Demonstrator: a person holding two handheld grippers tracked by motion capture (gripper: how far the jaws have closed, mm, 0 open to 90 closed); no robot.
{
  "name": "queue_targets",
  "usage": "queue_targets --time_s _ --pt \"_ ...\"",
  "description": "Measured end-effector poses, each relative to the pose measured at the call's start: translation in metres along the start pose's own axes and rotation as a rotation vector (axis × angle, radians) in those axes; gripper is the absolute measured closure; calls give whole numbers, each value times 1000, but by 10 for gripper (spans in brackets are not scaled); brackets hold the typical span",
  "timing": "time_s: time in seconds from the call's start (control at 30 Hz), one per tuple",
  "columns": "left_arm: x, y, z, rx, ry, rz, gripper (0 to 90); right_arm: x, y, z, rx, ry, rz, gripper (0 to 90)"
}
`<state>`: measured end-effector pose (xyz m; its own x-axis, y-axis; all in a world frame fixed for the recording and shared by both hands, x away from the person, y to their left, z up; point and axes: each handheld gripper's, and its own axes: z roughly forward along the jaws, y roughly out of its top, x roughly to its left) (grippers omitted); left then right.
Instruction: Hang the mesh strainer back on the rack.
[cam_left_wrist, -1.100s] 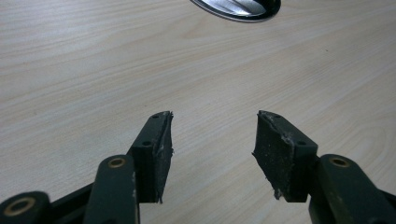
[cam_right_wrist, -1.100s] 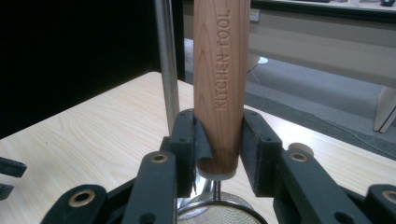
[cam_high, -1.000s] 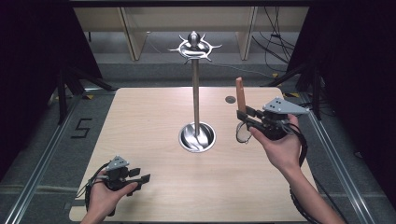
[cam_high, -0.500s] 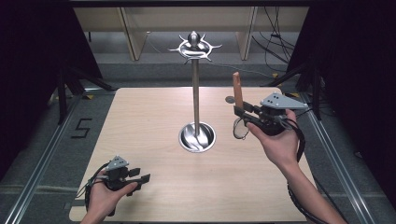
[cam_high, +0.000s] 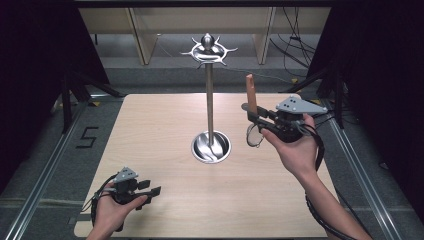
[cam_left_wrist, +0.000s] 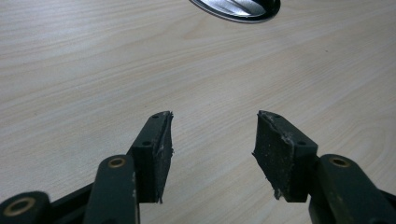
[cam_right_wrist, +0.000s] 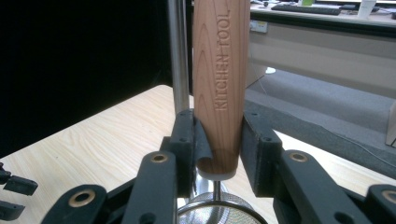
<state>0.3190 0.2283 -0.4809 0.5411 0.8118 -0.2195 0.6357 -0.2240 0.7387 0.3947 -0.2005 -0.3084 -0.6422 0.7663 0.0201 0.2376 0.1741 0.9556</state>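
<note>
I have the strainer (cam_high: 253, 131) up off the worktop (cam_high: 165, 130), its wooden handle (cam_right_wrist: 220, 88) upright and pinched between my right gripper's (cam_high: 254, 119) fingers, just right of the hanging stand (cam_high: 210, 100); I judge the pick-up done and the hooking onto a top prong left. The stand's pole sits between mesh and far hooks, so I must lift clear of it, while my left gripper (cam_high: 150, 189) rests near the worktop's front-left corner, fingers spread around nothing.
</note>
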Motion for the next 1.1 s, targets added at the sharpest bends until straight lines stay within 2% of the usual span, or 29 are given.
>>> queue_targets --time_s 0.1,0.13,0.17,0.2,0.27,0.33,0.37,0.47,0.57,0.6,0.63,0.8,0.83,0.87,0.93,1.0,1.03,1.1 --pt "0 0 0 -1 1 -1 452 0 2 1 -4 -1 -29 690" --pt "0 0 0 1 -1 2 452 0 2 1 -4 -1 -29 690" --pt "0 0 0 6 -1 1 452 3 3 2 -2 2 -2 690" --pt "0 0 0 2 1 1 452 2 4 3 -9 11 -12 690" --pt "0 0 0 6 -2 2 452 3 4 2 5 9 -2 689" --pt "0 0 0 -3 -2 -6 452 4 5 3 -9 3 -3 690" --pt "0 0 0 -4 -2 -7 452 3 7 3 -10 3 -25 690" --pt "0 0 0 -1 1 0 452 4 8 3 -12 8 -8 690" --pt "0 0 1 -3 -2 -7 452 4 10 4 -27 11 -23 690" --pt "0 0 0 5 0 1 452 6 10 4 -12 13 -5 690" --pt "0 0 0 1 -2 0 452 5 12 4 -28 7 -39 690" --pt "0 0 0 -2 -3 -5 452 8 15 6 -31 9 -23 690" --pt "0 0 0 2 -2 1 452 7 16 7 -38 16 -44 690" --pt "0 0 0 0 -1 0 452 9 17 7 -27 12 -25 690" --pt "0 0 0 -3 0 -1 452 8 17 8 -39 -2 -53 690" --pt "0 0 0 -2 0 -1 452 10 18 8 -33 13 -23 690" --pt "0 0 0 -2 -1 -2 452 9 19 9 -40 7 -46 690" --pt "0 0 0 -3 -1 -1 452 9 20 9 -39 11 -46 690"
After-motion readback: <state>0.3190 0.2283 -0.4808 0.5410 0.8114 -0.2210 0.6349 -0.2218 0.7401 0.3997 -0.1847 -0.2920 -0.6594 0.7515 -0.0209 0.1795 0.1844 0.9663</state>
